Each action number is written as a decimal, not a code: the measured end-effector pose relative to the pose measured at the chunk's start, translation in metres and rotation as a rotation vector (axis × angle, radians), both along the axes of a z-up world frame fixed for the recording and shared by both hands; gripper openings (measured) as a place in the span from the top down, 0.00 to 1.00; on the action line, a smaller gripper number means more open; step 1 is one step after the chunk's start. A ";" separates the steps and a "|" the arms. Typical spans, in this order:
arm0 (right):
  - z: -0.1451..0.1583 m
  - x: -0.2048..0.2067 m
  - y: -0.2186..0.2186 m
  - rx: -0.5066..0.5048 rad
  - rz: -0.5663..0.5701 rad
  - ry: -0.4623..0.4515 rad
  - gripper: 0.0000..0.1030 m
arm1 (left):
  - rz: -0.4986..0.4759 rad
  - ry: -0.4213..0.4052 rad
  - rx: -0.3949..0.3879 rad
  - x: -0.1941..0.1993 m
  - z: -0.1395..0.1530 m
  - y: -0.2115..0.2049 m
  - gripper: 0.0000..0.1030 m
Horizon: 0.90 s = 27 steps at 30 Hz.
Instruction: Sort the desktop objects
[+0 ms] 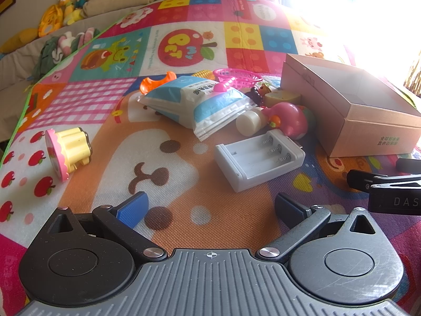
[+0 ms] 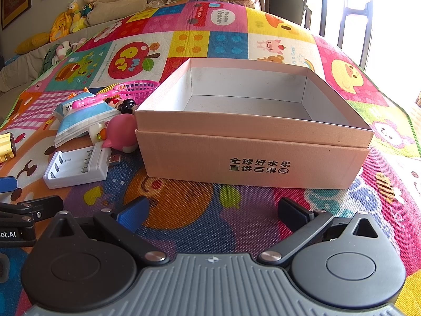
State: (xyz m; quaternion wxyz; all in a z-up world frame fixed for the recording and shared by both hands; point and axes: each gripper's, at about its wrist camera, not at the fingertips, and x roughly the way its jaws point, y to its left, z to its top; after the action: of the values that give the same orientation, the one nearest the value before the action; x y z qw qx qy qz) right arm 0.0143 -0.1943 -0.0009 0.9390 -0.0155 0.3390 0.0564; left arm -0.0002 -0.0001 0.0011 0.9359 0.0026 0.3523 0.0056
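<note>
My left gripper [image 1: 211, 208] is open just above the play mat, short of a white battery charger [image 1: 259, 159]. Behind the charger lie a blue-and-white pouch [image 1: 197, 101], a pink toy [image 1: 288, 117], a white bottle [image 1: 250, 122] and a pink basket [image 1: 238, 77]. A yellow-and-pink toy cupcake [image 1: 67, 150] lies on its side to the left. My right gripper [image 2: 211, 210] is open too, facing a pink cardboard box [image 2: 252, 158] whose inside shows nothing. The charger [image 2: 77, 167] sits left of that box.
An orange curved toy [image 1: 156, 80] and a small dark figure [image 1: 256, 96] lie among the pile. The colourful mat [image 2: 200, 213] covers the whole surface; its green edge [image 1: 18, 126] drops off at the left. Plush toys [image 1: 68, 8] sit on a sofa behind. A bright window is at the right.
</note>
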 end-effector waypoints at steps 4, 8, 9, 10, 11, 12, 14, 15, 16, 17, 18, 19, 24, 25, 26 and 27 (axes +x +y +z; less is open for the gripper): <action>0.000 -0.001 -0.003 0.005 -0.005 0.003 0.00 | 0.000 0.000 -0.001 0.000 0.000 0.000 0.00; 0.004 0.001 0.002 0.015 -0.040 0.042 0.00 | 0.000 0.000 0.000 0.000 0.000 0.000 0.00; 0.005 0.002 0.003 0.007 -0.047 0.054 0.00 | 0.000 0.000 0.000 0.000 0.000 0.000 0.00; 0.005 0.002 0.006 0.006 -0.060 0.064 0.00 | 0.000 0.001 0.000 0.000 0.000 0.000 0.00; 0.006 0.001 0.006 0.004 -0.066 0.068 0.00 | 0.000 0.001 0.000 0.000 0.000 0.000 0.00; 0.006 0.000 0.006 0.001 -0.066 0.067 0.00 | 0.000 0.001 -0.001 0.000 0.000 0.000 0.00; 0.006 0.000 0.006 -0.001 -0.056 0.073 0.00 | 0.000 0.001 0.001 0.000 0.000 0.000 0.00; 0.006 -0.001 0.006 -0.001 -0.055 0.075 0.00 | 0.000 0.001 0.000 0.000 0.000 0.000 0.00; 0.006 -0.001 0.006 -0.004 -0.057 0.077 0.00 | -0.001 0.003 0.000 -0.001 0.000 0.000 0.00; 0.006 -0.001 0.007 -0.006 -0.060 0.079 0.00 | -0.003 0.004 0.001 -0.001 0.000 0.001 0.00; 0.006 -0.002 0.007 -0.007 -0.065 0.081 0.00 | -0.005 0.005 0.000 -0.002 0.000 0.001 0.00; 0.006 -0.002 0.008 -0.010 -0.068 0.081 0.00 | -0.007 0.006 0.000 -0.002 0.000 0.001 0.00; 0.006 -0.001 0.008 -0.008 -0.068 0.080 0.00 | -0.031 0.027 0.007 -0.001 -0.002 0.002 0.00; 0.006 -0.001 0.008 -0.008 -0.068 0.079 0.00 | -0.033 0.030 0.008 -0.001 -0.002 0.002 0.00; 0.006 -0.001 0.007 -0.008 -0.067 0.079 0.00 | -0.037 0.031 0.011 -0.001 -0.002 0.002 0.00; 0.006 -0.001 0.007 -0.008 -0.066 0.078 0.00 | -0.040 0.029 0.009 -0.002 -0.002 0.002 0.00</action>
State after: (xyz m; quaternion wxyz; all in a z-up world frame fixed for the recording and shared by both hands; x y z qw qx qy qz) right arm 0.0131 -0.1869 0.0054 0.9263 -0.0057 0.3760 0.0244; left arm -0.0018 0.0018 -0.0005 0.9306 0.0136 0.3657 -0.0114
